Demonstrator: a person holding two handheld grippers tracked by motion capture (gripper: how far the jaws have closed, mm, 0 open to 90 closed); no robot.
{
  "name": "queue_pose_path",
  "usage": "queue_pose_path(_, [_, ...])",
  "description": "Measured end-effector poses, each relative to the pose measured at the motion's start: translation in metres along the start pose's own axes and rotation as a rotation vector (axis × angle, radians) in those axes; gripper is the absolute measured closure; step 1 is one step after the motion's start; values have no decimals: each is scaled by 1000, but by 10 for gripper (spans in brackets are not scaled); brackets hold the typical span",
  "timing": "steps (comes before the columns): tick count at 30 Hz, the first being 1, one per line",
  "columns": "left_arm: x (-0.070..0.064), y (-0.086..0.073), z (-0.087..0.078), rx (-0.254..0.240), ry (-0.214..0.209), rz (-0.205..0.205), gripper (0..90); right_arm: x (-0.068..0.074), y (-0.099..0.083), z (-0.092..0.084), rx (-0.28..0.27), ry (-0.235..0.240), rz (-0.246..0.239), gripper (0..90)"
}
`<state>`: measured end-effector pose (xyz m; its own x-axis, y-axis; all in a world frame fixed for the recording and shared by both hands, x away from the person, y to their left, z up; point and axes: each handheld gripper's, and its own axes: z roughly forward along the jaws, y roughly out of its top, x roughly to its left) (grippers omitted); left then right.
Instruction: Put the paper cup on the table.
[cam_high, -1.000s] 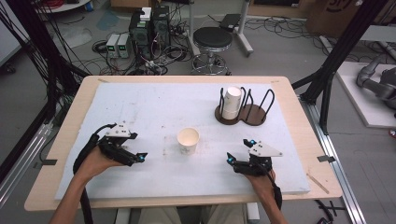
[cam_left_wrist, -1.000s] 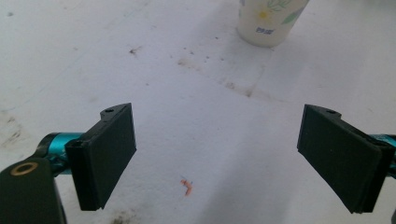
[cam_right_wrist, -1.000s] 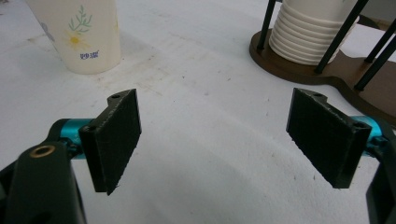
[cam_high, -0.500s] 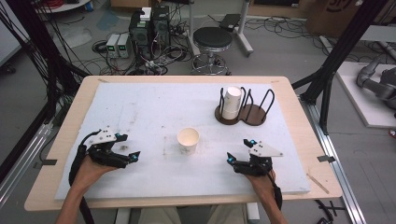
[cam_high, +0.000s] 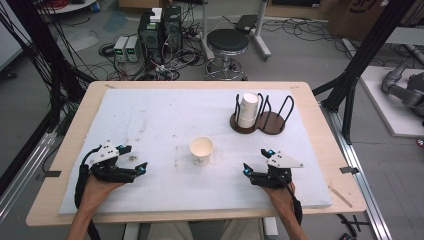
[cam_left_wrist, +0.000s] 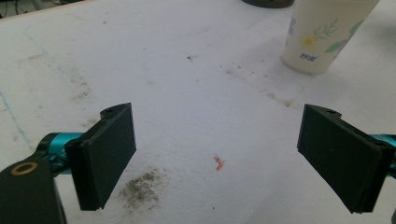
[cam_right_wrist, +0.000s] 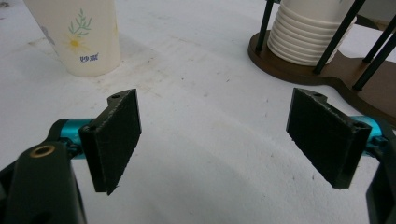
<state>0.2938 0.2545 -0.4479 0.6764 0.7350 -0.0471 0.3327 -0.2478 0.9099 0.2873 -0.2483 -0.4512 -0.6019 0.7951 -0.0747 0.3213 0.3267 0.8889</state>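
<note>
I see the tabletop (cam_high: 320, 150) first, a pale wooden slab almost wholly covered by a white, scuffed mat (cam_high: 165, 115) that carries everything else. At the far right of the mat stands a dark wooden cup rack (cam_high: 272, 122) with black wire loops; its left bay holds a tilted stack of paper cups (cam_high: 247, 110), and in the right gripper view that stack (cam_right_wrist: 303, 37) shows its ribbed rims between the wires. Near the middle of the mat a single paper cup (cam_high: 201, 151) stands upright and open, well apart from the rack and roughly between my two hands. The left gripper view shows its flower print at the upper right (cam_left_wrist: 327, 32); the right gripper view has it at the upper left (cam_right_wrist: 79, 32).

My left gripper (cam_high: 131, 160) rests low over the mat at the near left, held in my left hand (cam_high: 100, 187), pointing toward the cup but well short of it. Its fingers (cam_left_wrist: 107, 154) are spread with only bare mat between them, a dark smudge (cam_left_wrist: 140, 189) and a tiny orange scrap (cam_left_wrist: 218, 162) lying there. My right gripper (cam_high: 255, 161) sits at the near right, also aimed inward at the cup and apart from it. Its fingers (cam_right_wrist: 114, 137) stand wide too, gripping nothing, with clean mat in the gap.
</note>
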Motion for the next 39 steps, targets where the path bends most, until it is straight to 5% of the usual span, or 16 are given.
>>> queue_pose_path(16, [2, -11, -6, -47, 59, -7, 114, 1, 0, 0, -1, -6, -2, 182])
queue_pose_path(39, [3, -16, -8, -136, 68, -34, 115, 0, -1, -2, -18, -8, 8, 182])
